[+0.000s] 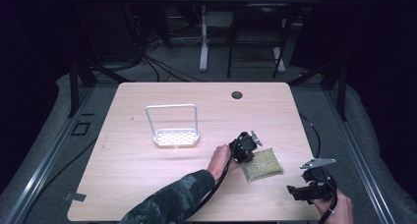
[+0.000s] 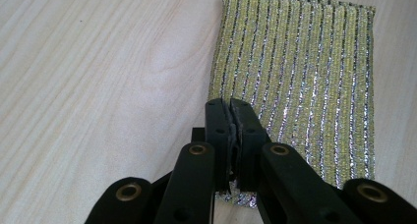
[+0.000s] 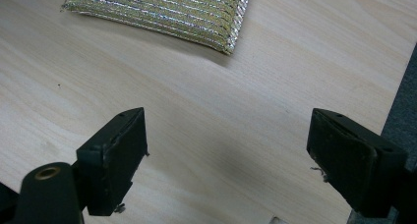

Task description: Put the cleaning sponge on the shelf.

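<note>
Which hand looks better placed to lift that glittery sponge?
Left: its tongs are shut on the sponge's near edge. The right tongs are open over bare table, apart from it.

Person wearing a dark camouflage-patterned sleeve (image 1: 172,197) on the left arm, left gripper (image 1: 244,148) showing black linked arms with brass-coloured rivets (image 2: 197,149), right gripper (image 1: 307,190) carrying a grey three-cornered plate (image 1: 317,162) (black cables trailing from both).

Scouring pad (image 1: 263,163) on table (image 1: 147,184), right of rack (image 1: 173,128).
</note>
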The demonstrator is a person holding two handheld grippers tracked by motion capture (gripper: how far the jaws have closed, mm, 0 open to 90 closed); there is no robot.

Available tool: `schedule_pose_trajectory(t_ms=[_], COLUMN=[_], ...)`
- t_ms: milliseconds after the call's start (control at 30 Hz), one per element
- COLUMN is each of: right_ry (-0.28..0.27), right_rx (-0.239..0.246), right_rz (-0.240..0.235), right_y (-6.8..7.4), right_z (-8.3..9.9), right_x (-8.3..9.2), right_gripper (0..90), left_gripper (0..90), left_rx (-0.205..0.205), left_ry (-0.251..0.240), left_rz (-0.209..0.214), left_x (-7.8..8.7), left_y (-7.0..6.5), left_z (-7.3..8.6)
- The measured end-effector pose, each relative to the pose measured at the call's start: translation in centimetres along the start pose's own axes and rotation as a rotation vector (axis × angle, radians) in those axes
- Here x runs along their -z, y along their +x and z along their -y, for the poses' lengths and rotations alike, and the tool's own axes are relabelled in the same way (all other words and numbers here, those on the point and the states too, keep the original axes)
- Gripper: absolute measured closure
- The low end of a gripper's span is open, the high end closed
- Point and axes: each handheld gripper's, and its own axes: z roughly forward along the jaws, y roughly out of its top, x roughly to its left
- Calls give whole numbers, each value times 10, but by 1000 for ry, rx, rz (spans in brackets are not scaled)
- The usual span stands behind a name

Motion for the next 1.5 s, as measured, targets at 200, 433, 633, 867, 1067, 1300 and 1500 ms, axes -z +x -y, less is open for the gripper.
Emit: schedule_pose_trajectory(t_ms=[200, 433, 633, 867, 1067, 1300, 1500], right_ry=[-16, -20, -21, -16, -16, -11, -9], right_rx=[2, 7, 8, 19, 20, 20, 22], right_rz=[3, 6, -4, -5, -5, -9, -5], right_y=[0, 0, 1, 2, 3, 3, 3], right_z=[0, 0, 0, 0, 0, 0, 0], right_x=[1, 1, 0, -1, -1, -2, -2], right_gripper=[148, 147, 142, 140, 138, 136, 136], left_gripper=[888, 893, 896, 897, 897, 897, 897], left_rx=[-25, -37, -35, -42, -51, -46, -41], left_ry=[9, -16, -43, -77, -92, -114, -126], left_rz=[22, 34, 33, 18, 16, 3, -3], left_x=[3, 16, 32, 53, 65, 82, 94], left_y=[0, 0, 5, 7, 6, 9, 11], left_z=[-1, -2, 0, 3, 4, 10, 17])
